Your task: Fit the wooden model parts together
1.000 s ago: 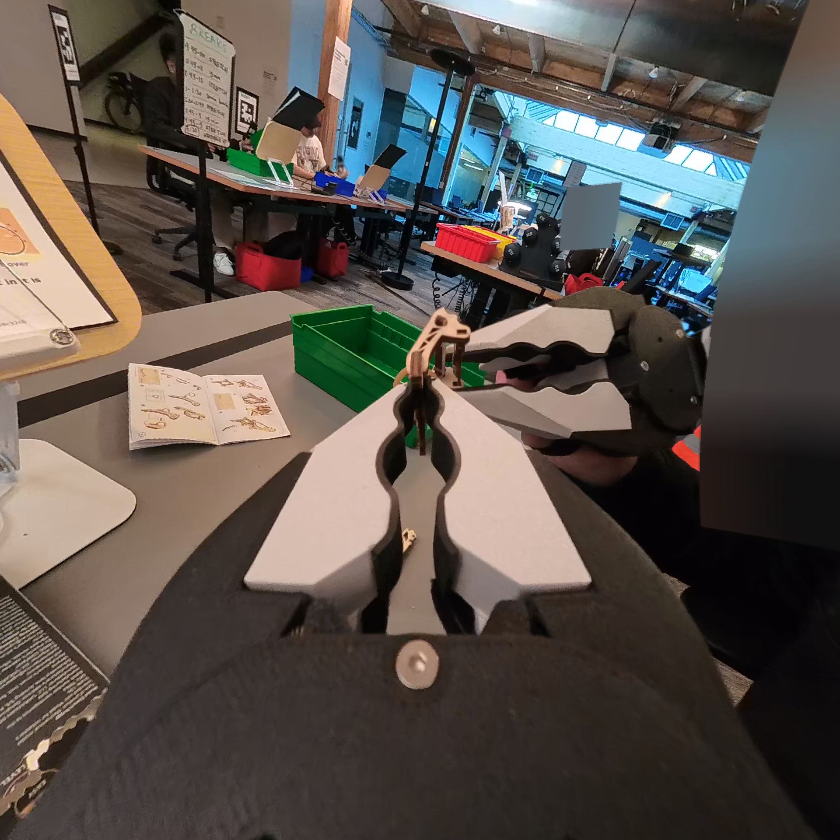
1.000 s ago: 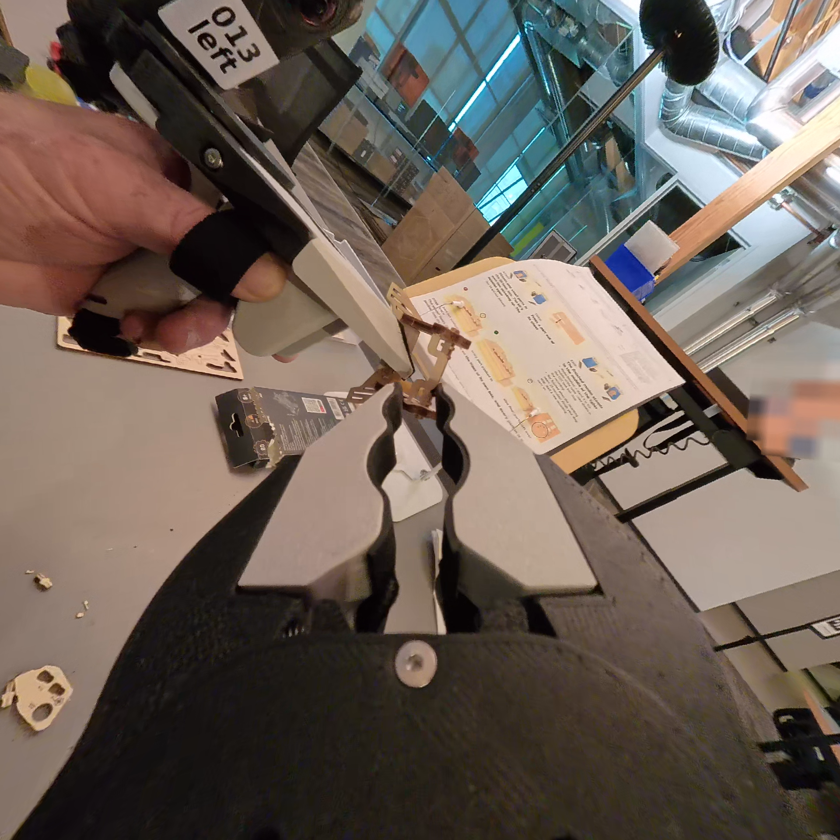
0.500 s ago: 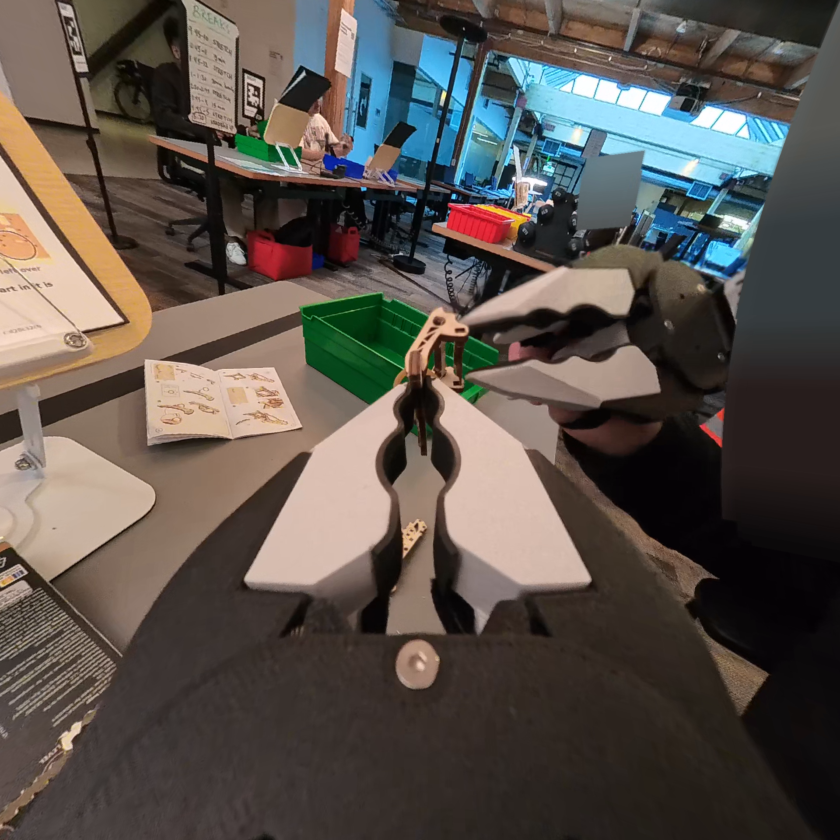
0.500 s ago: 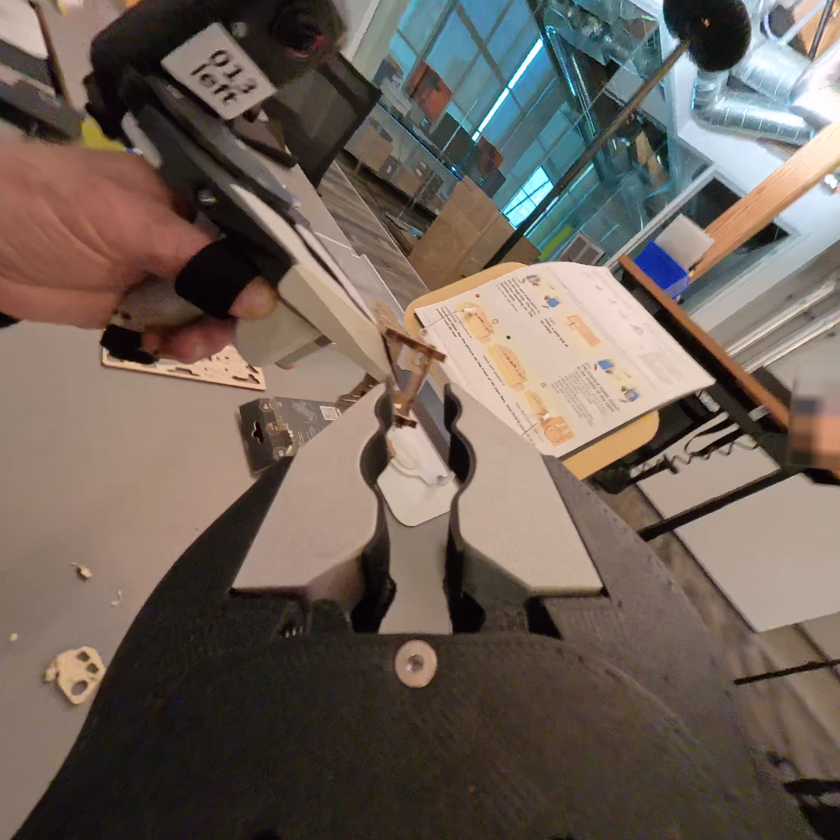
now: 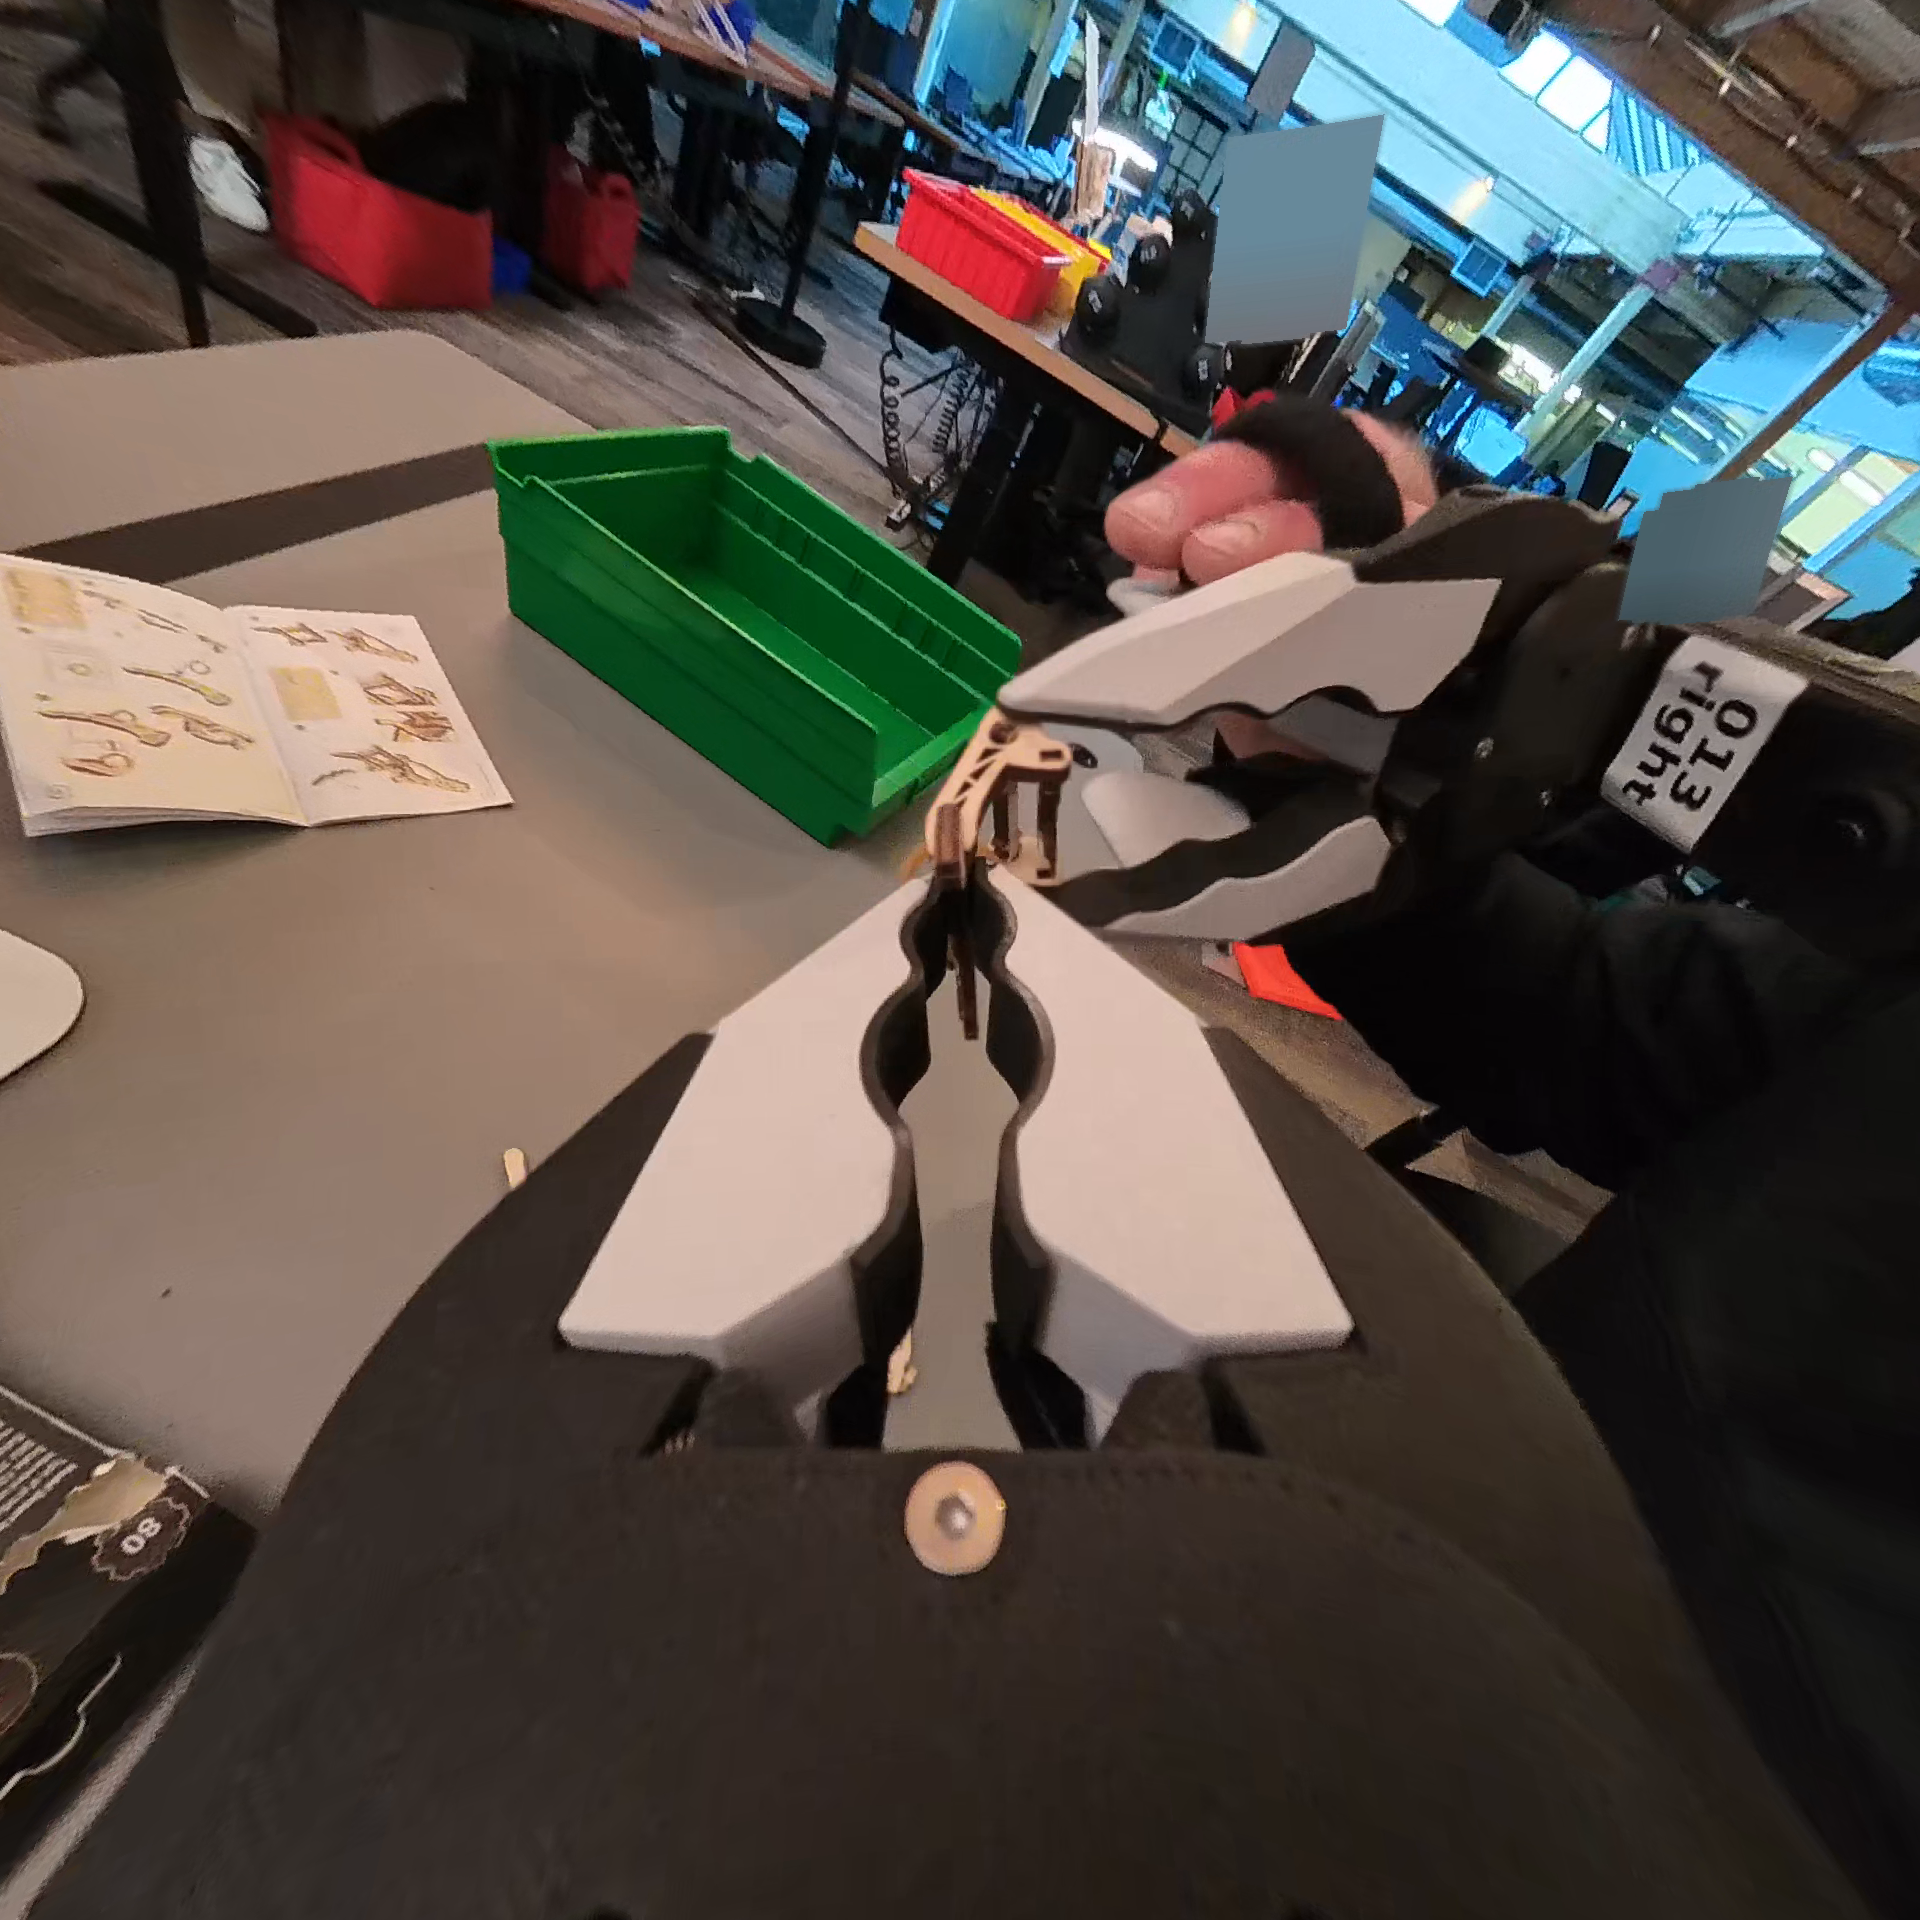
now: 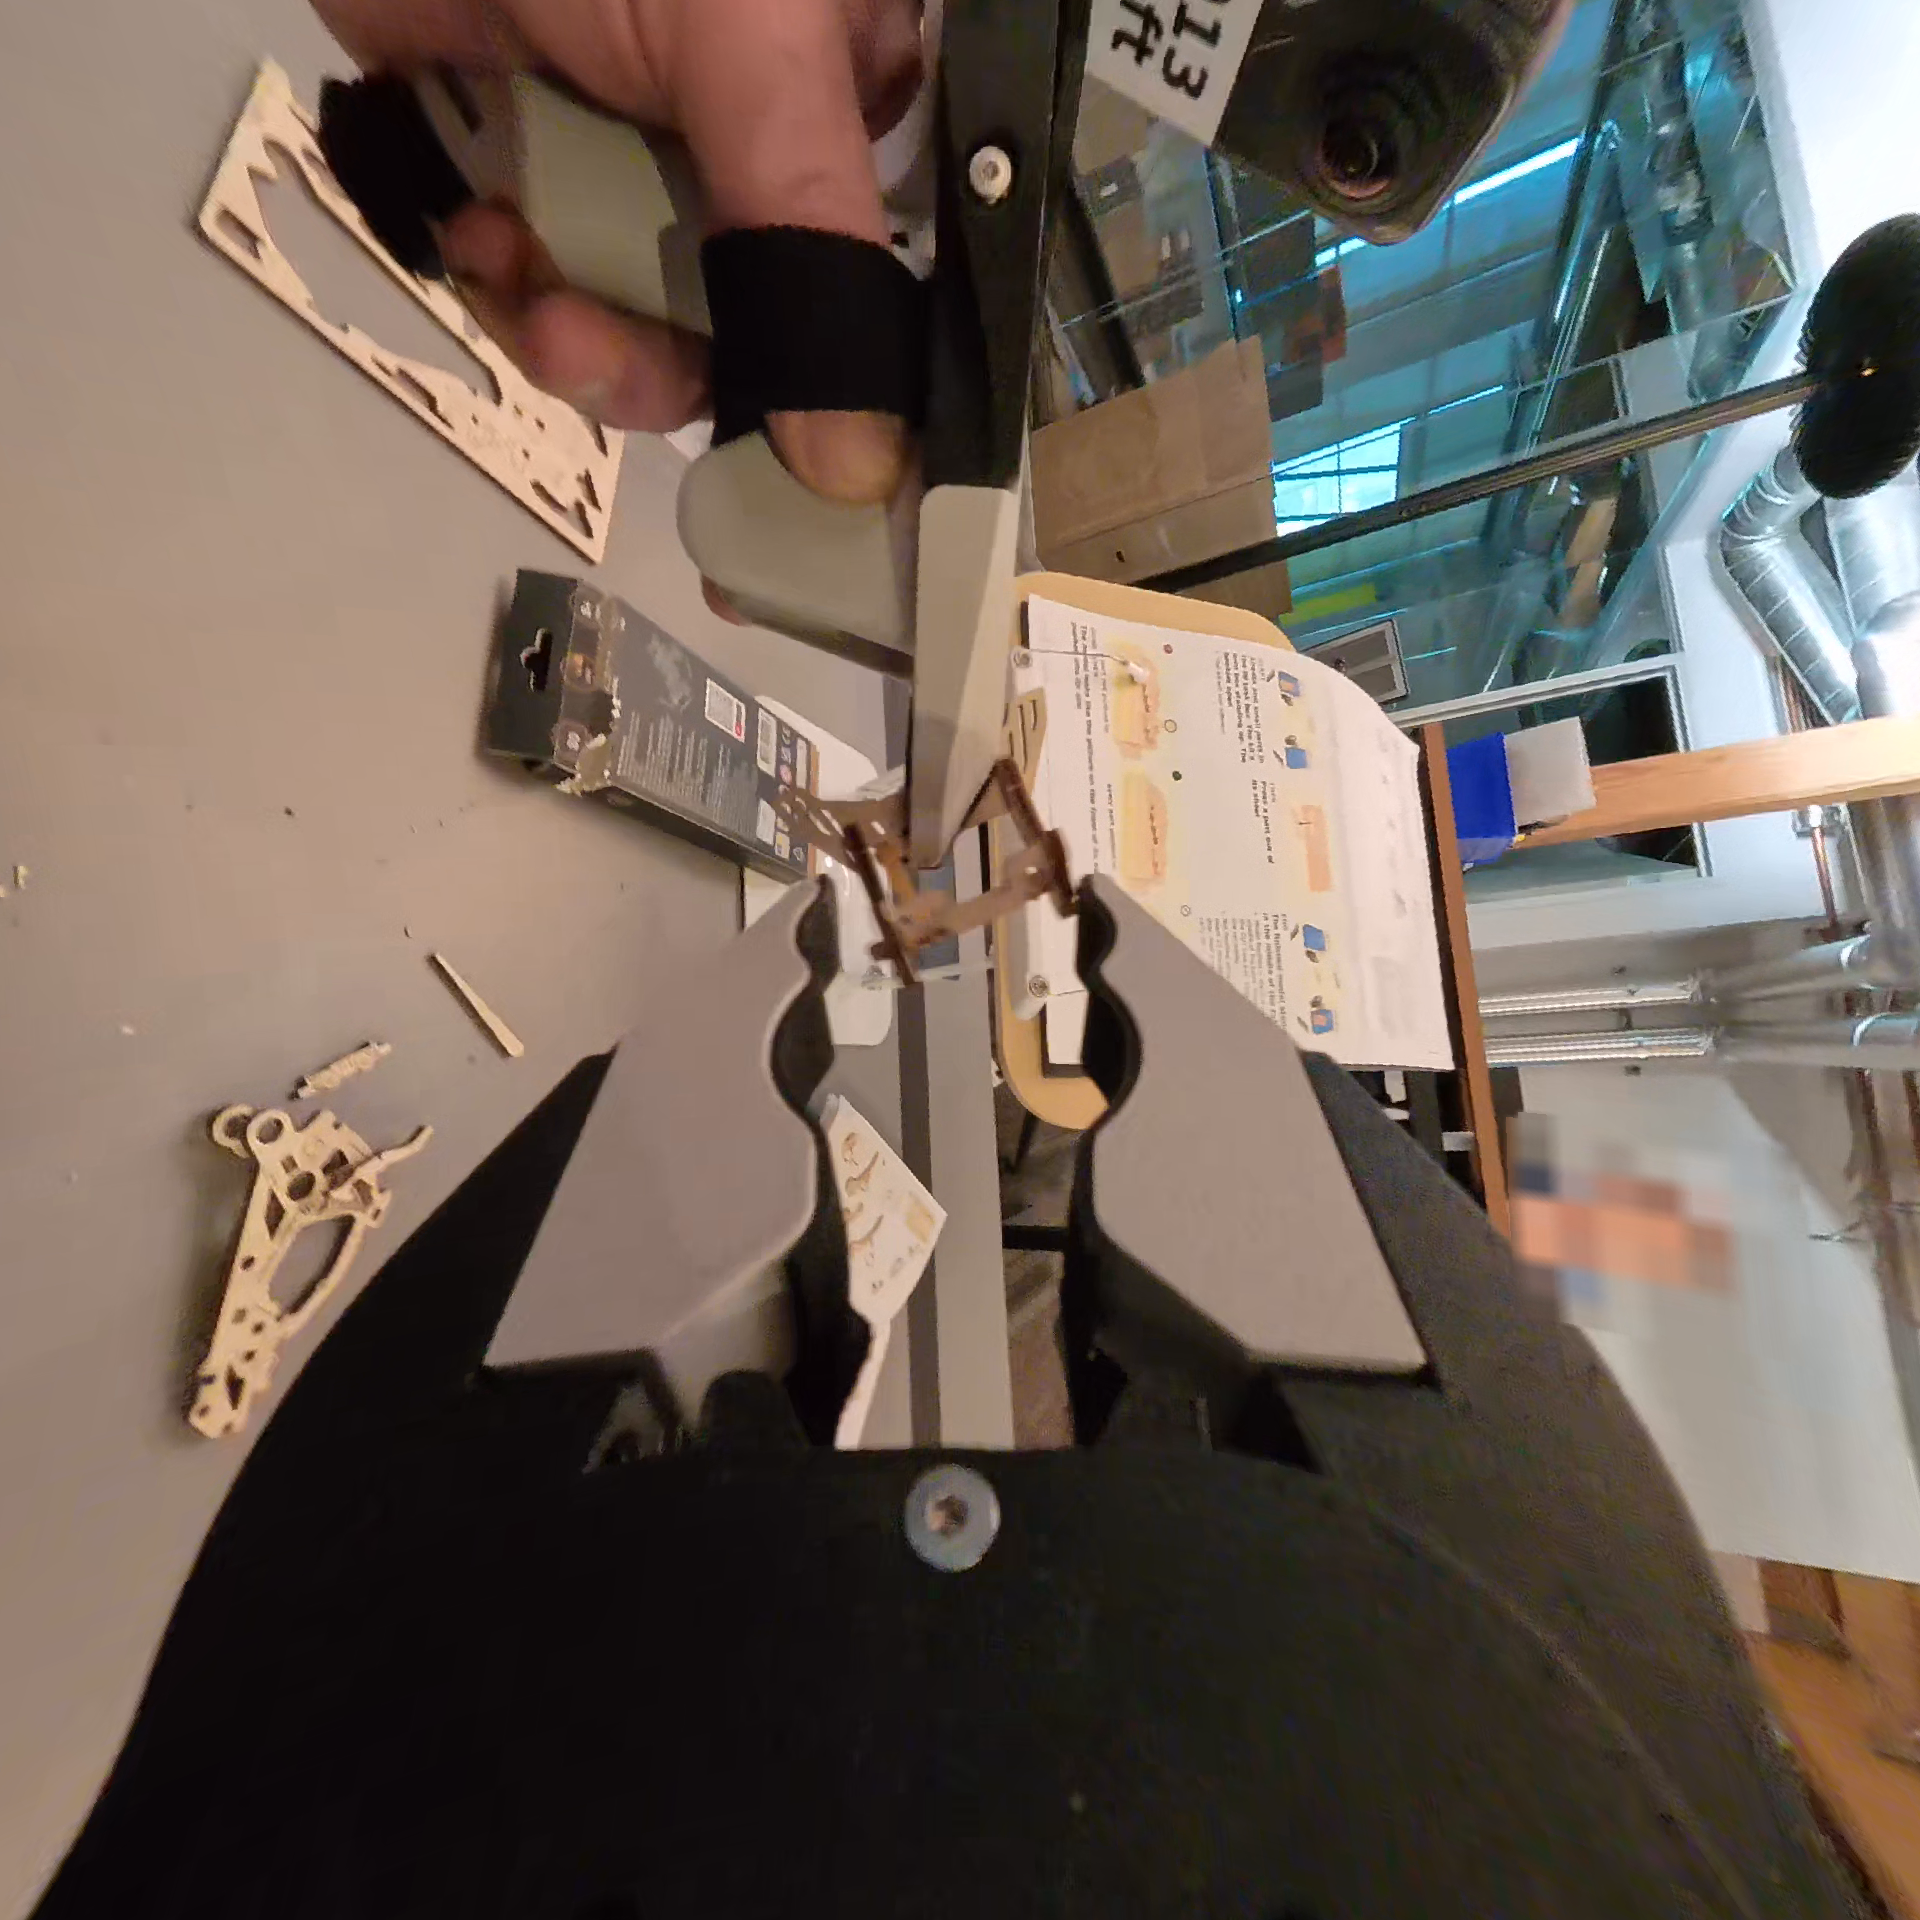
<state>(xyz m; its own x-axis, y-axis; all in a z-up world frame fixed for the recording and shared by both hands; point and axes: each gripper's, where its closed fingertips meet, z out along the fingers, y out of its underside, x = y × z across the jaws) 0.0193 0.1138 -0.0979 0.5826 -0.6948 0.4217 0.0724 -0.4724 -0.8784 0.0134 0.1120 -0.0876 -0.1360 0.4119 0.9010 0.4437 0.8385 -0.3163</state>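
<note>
My left gripper (image 5: 958,896) is shut on the lower tab of a small wooden model (image 5: 1000,781) and holds it up above the grey table (image 5: 312,1039). The model is a thin laser-cut frame with little legs. My right gripper (image 6: 956,899) is open wide, its two fingertips on either side of the model (image 6: 935,904); its right fingertip is at or very near one leg. In the left wrist view the right gripper (image 5: 1029,800) comes in from the right, one finger above the model and one below. In the right wrist view the left gripper (image 6: 940,821) comes down from the top.
A green bin (image 5: 727,613) and an open instruction booklet (image 5: 239,707) lie on the table beyond the left gripper. A black box (image 6: 644,717), a punched-out wooden sheet (image 6: 395,332), a loose wooden part (image 6: 281,1236) and a small stick (image 6: 478,1003) lie on the table. An instruction board (image 6: 1226,831) stands behind. The grippers are tip to tip, or close to it.
My right gripper has gone from nearly shut at the model to wide open and has turned about it. My left gripper has kept its hold on the model and tilted down toward the table.
</note>
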